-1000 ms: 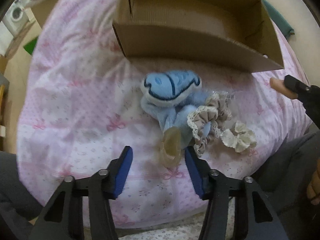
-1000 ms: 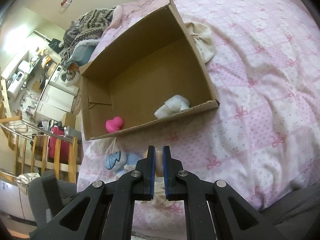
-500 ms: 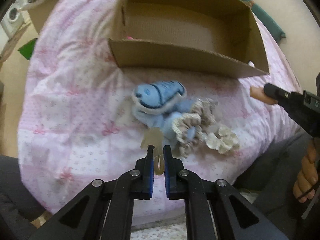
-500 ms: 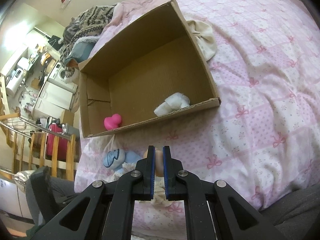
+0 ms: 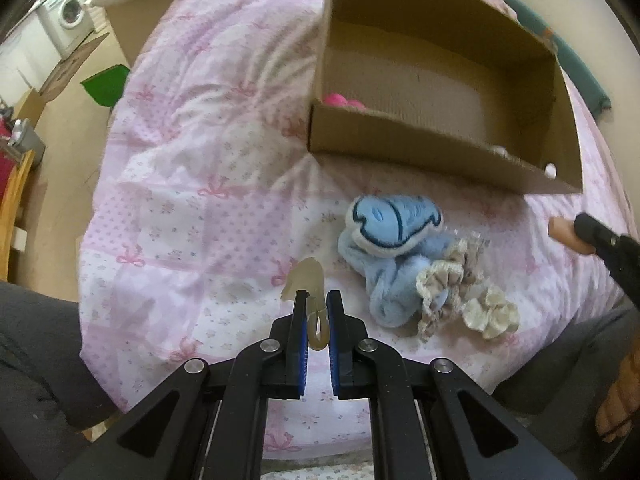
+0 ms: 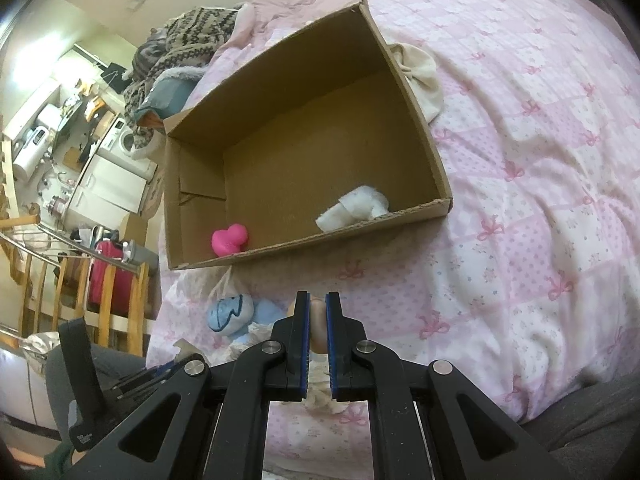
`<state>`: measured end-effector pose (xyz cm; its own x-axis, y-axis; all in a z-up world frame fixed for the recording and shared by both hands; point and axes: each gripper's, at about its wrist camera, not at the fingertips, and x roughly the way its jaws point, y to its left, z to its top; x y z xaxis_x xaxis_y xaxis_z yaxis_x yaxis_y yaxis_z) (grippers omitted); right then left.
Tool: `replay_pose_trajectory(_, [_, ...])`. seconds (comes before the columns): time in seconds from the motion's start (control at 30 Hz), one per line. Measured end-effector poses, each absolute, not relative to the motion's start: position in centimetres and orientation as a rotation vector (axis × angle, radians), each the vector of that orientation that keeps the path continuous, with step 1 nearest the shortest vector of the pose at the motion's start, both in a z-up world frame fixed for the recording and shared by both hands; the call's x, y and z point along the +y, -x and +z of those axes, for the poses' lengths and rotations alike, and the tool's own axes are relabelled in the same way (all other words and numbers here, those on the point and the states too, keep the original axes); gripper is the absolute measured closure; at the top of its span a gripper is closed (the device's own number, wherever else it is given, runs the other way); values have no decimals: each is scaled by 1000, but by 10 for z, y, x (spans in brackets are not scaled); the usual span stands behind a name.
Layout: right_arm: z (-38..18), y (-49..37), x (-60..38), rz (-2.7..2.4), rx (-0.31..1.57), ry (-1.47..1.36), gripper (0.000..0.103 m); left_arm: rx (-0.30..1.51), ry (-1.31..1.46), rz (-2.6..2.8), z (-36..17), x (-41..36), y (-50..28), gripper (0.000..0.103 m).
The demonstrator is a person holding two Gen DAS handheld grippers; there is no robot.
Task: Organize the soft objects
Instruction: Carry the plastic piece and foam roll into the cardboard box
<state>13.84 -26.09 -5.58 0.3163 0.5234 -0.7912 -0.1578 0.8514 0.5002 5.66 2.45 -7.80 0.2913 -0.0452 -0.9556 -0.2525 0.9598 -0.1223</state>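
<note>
1. Since 1 s ago, left gripper (image 5: 317,312) went from wide apart around the translucent beige soft piece (image 5: 310,286) to pinched on it & raised it off the pink bedspread (image 5: 192,184); right gripper (image 6: 318,316) same as before, clamped on a peach-coloured soft item (image 6: 318,322).
2. Beige piece: lower loop sits betw. the blue pads, upper flap sticks out past the tips, above the bedspread, short of the cardboard box (image 5: 400,148).
3. Count on bedspread, left view: 1 blue plush (image 5: 394,232), 1 beige lace-edged scrunchie (image 5: 444,286) lying on it, 1 cream scrunchie (image 5: 490,310) just beside it.
4. Count in box, right view: 1 pink rubber duck (image 6: 230,240) by near-left corner, 1 white soft bundle (image 6: 356,206) against near wall.
5. Left view only: both scrunchies; duck is just a pink sliver, bundle only white specks over the near wall.
6. Right view only: box floor in full, cream cloth bow (image 6: 418,76) touching the box's right wall outside, clothes pile (image 6: 180,48) at far end of bed.
</note>
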Motion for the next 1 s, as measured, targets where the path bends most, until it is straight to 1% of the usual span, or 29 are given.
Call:
replay_pose_trajectory(0.33, [-14, -146, -265, 547, 1058, -427, 94, 1054, 237, 154, 5, 37, -92, 95])
replay_pose_trajectory(0.5, [7, -163, -256, 582, 1007, -408, 94, 981, 190, 157, 31, 35, -117, 95])
replay_pose_trajectory(0.73, [20, -190, -244, 596, 953, -362, 94, 944, 131, 135, 39, 27, -157, 95])
replay_pose_trajectory(1.0, [2, -211, -241, 587, 921, -399, 94, 937, 118, 85, 16, 15, -183, 95])
